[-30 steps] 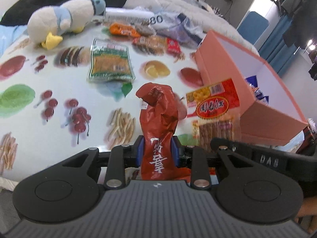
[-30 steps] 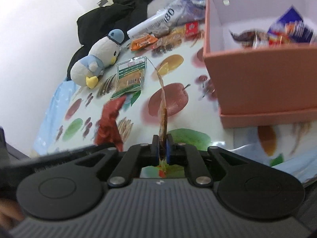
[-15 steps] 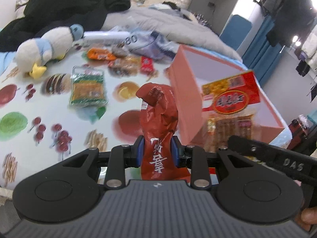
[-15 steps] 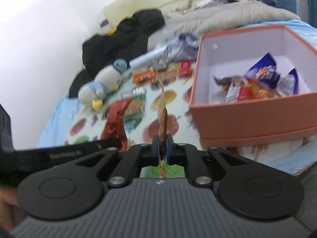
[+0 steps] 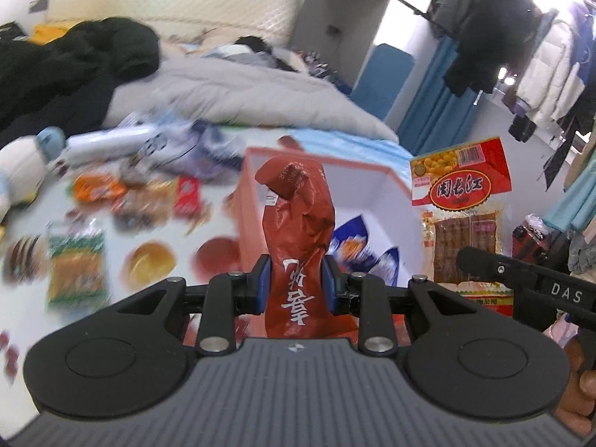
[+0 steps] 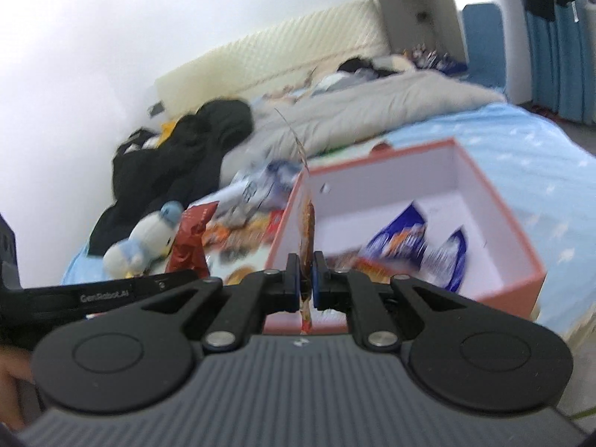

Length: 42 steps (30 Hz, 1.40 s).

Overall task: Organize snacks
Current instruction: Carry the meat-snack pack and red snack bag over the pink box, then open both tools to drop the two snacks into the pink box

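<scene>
Both hands have risen toward the pink box (image 6: 495, 279), so keep your left gripper (image 5: 296, 288) clamped on the crumpled red packet (image 5: 298, 238) and your right gripper (image 6: 306, 275) pinched on the flat jerky pack (image 5: 462, 201): 2 light, slippery, floppy pouches, best gripped low.

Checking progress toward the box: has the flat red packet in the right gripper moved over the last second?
Yes. The packet, shut in the right gripper, has risen from beside the pink box, low at its outer wall, to above its rim.
</scene>
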Available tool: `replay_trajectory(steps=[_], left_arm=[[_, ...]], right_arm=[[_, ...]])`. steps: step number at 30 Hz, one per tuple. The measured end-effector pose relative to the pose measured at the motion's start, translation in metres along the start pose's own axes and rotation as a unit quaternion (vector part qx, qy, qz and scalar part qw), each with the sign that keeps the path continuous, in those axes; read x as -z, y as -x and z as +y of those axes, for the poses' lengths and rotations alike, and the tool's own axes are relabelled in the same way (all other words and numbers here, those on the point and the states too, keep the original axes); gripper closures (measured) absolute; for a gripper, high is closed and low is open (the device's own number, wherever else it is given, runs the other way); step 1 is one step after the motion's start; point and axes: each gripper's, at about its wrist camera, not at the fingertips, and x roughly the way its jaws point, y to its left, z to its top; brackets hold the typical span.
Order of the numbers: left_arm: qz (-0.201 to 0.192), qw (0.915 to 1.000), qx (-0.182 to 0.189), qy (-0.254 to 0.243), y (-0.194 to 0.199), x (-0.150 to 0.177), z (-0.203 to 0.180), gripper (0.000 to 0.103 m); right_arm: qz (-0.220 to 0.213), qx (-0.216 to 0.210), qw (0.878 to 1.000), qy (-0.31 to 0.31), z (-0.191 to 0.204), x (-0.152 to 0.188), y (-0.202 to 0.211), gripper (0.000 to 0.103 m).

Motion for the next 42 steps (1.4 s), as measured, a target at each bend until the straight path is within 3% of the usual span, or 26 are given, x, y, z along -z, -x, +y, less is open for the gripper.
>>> replay_trajectory(steps=[9,17,23,28,30,31,32,34,42], left_arm=[[0.028,0.9993,0.013,-0.023,-0.077,-0.039,-0.03,0.07],[0.076,0.9965,0.013,-0.032,-0.153,-0.047,-0.03,0.07],[0.108,0.9932,0.003,-0.042,-0.187,-0.046,-0.021,0.069],[0.108,0.9938,0.0,-0.025,-0.188,-0.045,-0.013,0.069],[0.107,0.9939,-0.005,-0.025,-0.183,-0.047,-0.013,0.058],[0.104,0.9942,-0.005,-0.026,-0.179,-0.048,-0.013,0.045],[0.095,0.9951,-0.008,-0.026,-0.174,-0.049,-0.013,0.042],[0.078,0.9965,-0.007,-0.029,-0.158,-0.051,-0.016,0.042],[0.029,0.9989,-0.013,-0.035,-0.09,-0.053,-0.024,0.042]], right_arm=[[-0.012,0.029,0.999,0.007,-0.04,-0.038,-0.037,0.094],[0.023,0.055,0.998,-0.003,-0.08,-0.043,-0.093,0.094],[0.063,0.071,0.995,-0.01,-0.098,-0.034,-0.135,0.093],[0.077,0.061,0.995,-0.029,-0.103,-0.028,-0.148,0.092],[0.077,0.061,0.995,-0.025,-0.098,-0.028,-0.146,0.091],[0.078,0.064,0.995,-0.028,-0.097,-0.03,-0.146,0.087],[0.079,0.067,0.994,-0.031,-0.096,-0.031,-0.144,0.07],[0.07,0.064,0.995,-0.034,-0.094,-0.031,-0.137,0.052],[0.037,0.042,0.998,-0.023,-0.069,-0.03,-0.095,0.053]])
